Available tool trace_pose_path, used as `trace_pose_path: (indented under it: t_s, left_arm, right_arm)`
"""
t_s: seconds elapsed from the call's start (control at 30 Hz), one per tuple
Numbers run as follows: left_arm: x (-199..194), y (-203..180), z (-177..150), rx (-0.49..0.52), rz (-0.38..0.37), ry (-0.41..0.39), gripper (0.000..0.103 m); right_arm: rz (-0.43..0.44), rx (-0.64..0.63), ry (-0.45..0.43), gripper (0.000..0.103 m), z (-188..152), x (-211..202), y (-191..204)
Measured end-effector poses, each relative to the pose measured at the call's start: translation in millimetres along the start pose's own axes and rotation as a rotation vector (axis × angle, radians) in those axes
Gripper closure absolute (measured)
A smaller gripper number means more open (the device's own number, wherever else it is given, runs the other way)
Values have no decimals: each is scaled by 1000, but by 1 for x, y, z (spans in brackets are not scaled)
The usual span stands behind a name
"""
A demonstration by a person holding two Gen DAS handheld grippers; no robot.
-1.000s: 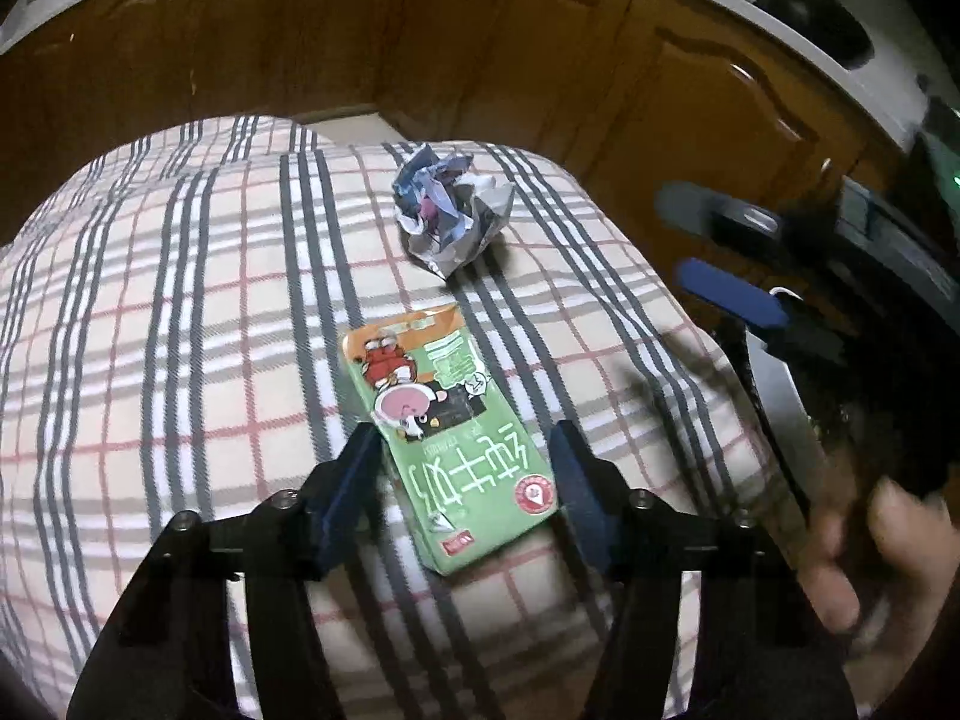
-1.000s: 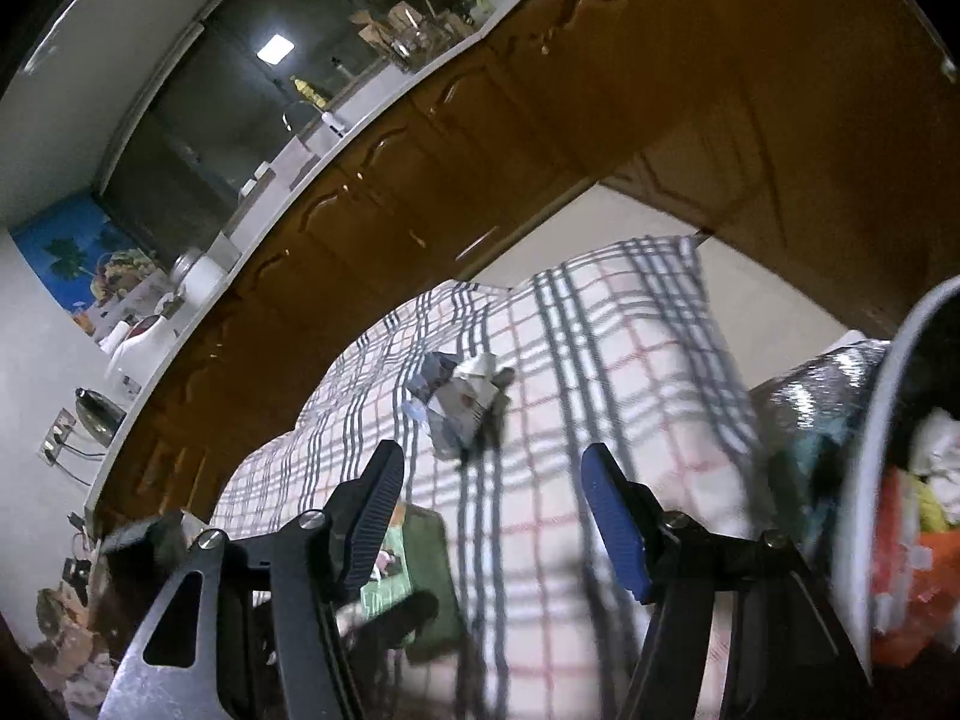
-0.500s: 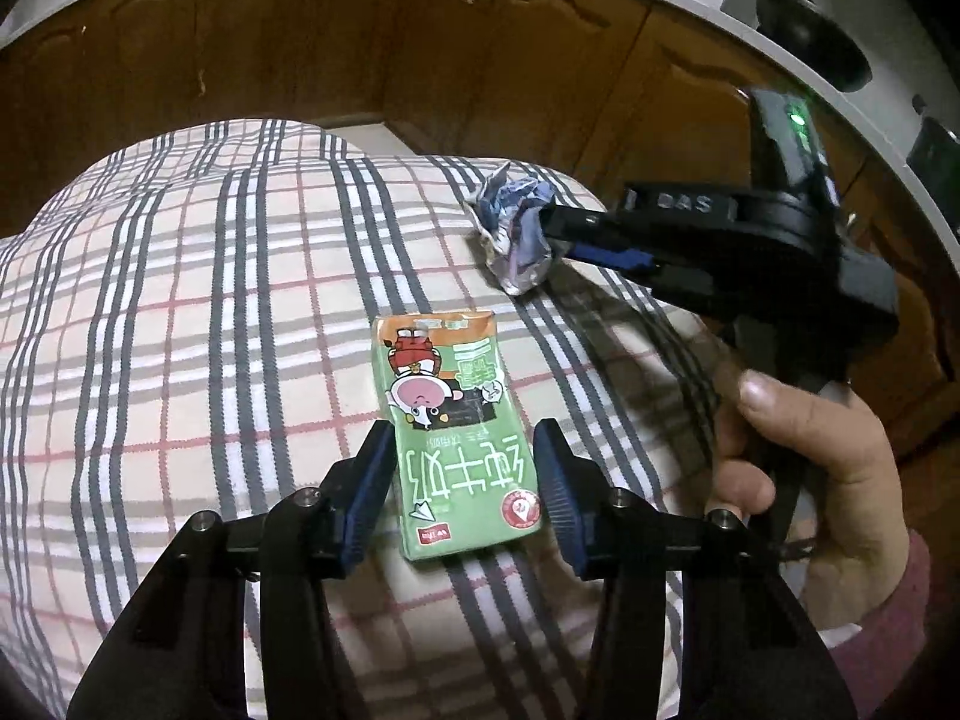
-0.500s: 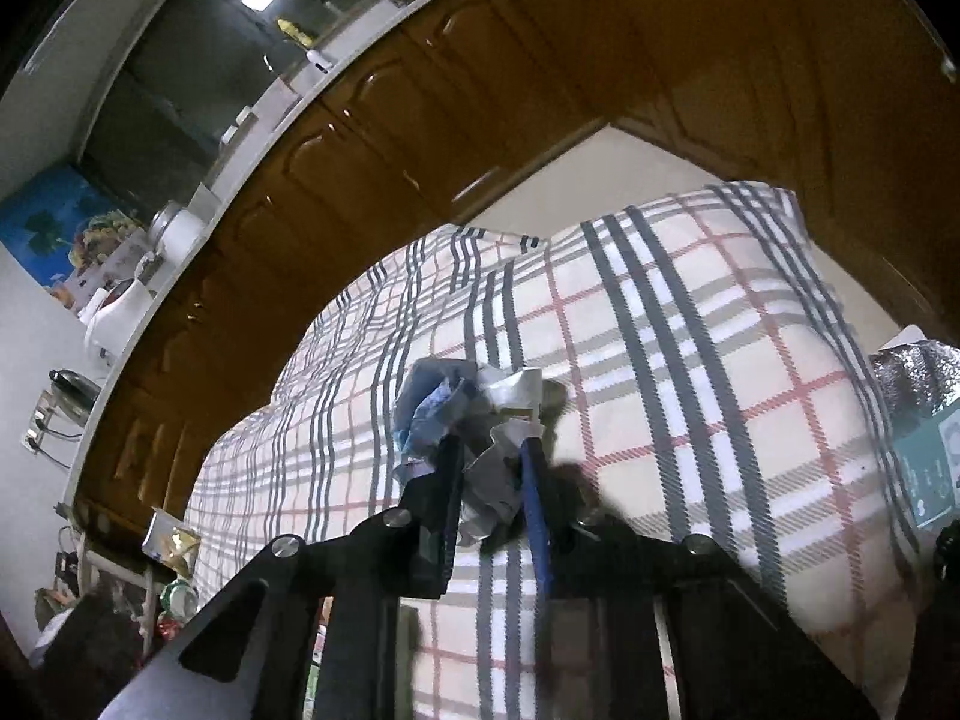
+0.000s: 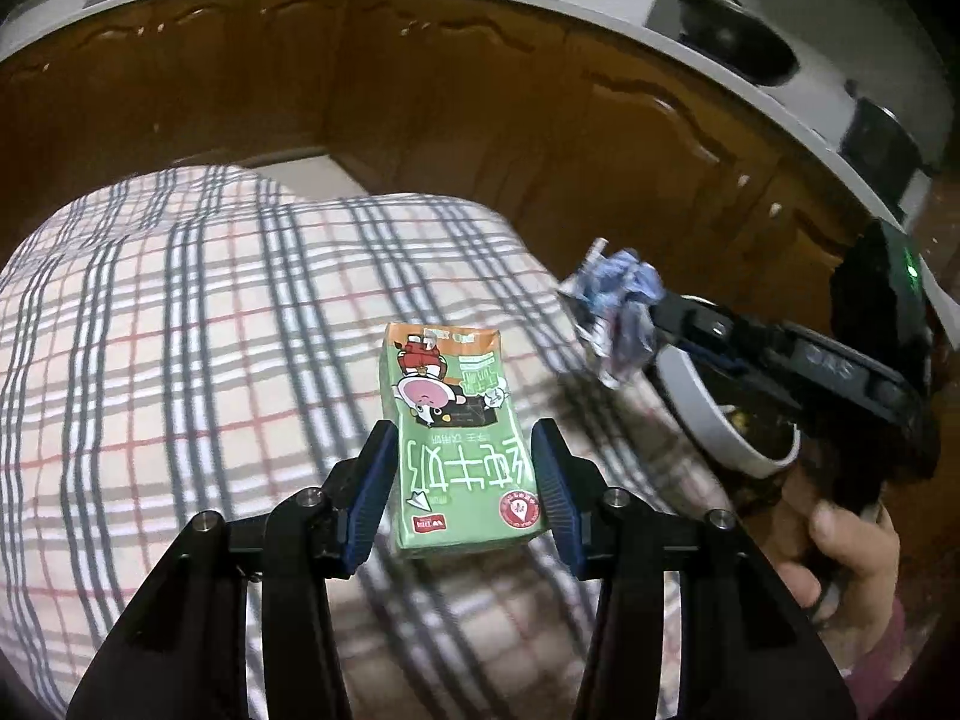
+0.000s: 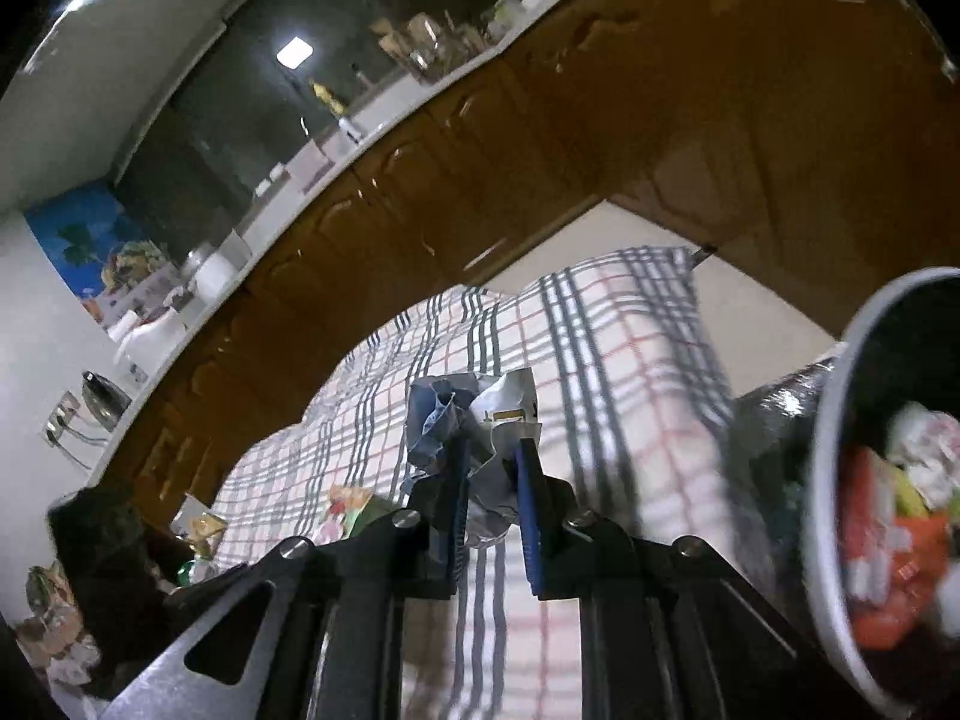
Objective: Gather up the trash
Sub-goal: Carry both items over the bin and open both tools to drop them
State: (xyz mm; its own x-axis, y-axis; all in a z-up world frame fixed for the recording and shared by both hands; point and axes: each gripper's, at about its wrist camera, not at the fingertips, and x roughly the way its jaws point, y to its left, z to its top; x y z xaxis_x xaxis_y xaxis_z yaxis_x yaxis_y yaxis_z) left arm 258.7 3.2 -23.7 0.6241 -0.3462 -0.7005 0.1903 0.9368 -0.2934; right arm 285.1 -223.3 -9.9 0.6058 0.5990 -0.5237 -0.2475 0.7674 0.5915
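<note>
Spreading across most of both views, a plaid cloth (image 5: 180,330) in white, grey and red covers the table, with dark brown cabinets (image 5: 420,90) curving behind it under a pale countertop (image 5: 690,54). A black pan (image 5: 738,42) sits on that counter at the far right of the left wrist view.

At the table's right edge stands a grey trash bin (image 6: 840,480), its rim tilted toward the right wrist camera; red, orange and white scraps lie inside it, blurred. From the left wrist view the same bin's pale rim (image 5: 696,408) shows just under the right gripper's body.

On the cloth lies a green milk carton (image 5: 459,426), flat, printed with a cartoon figure and white characters. The left gripper (image 5: 465,468) brackets its near end — the blue pads stand either side of the carton with slight gaps showing, so the jaws are apart and not pressing it.

The right gripper (image 6: 489,474) has its blue pads drawn in tight on a crumpled paper ball (image 6: 474,414), blue-grey and white. In the left wrist view that paper ball (image 5: 618,315) hangs off the cloth, lifted near the bin's rim — the person's right hand (image 5: 840,546) grips the handle below.
</note>
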Motion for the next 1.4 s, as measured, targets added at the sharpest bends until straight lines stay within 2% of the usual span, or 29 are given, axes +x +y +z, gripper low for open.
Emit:
trace_pose_path:
  t_s: [0.27, 0.73, 1.1, 1.4]
  left_arm:
    - [-6, -42, -1, 68, -56, -7, 58]
    - [-11, -107, 3, 173, -127, -27, 59]
    - [5, -152, 17, 244, -160, -30, 59]
    - [28, -189, 28, 307, -167, -20, 59]
  right_arm:
    - [-53, 9, -102, 88, -18, -74, -13]
    - [-136, 53, -195, 88, -37, -136, -47]
    - [-205, 80, -256, 88, -28, -163, -78]
    - [-258, 92, -267, 88, -18, -169, -98]
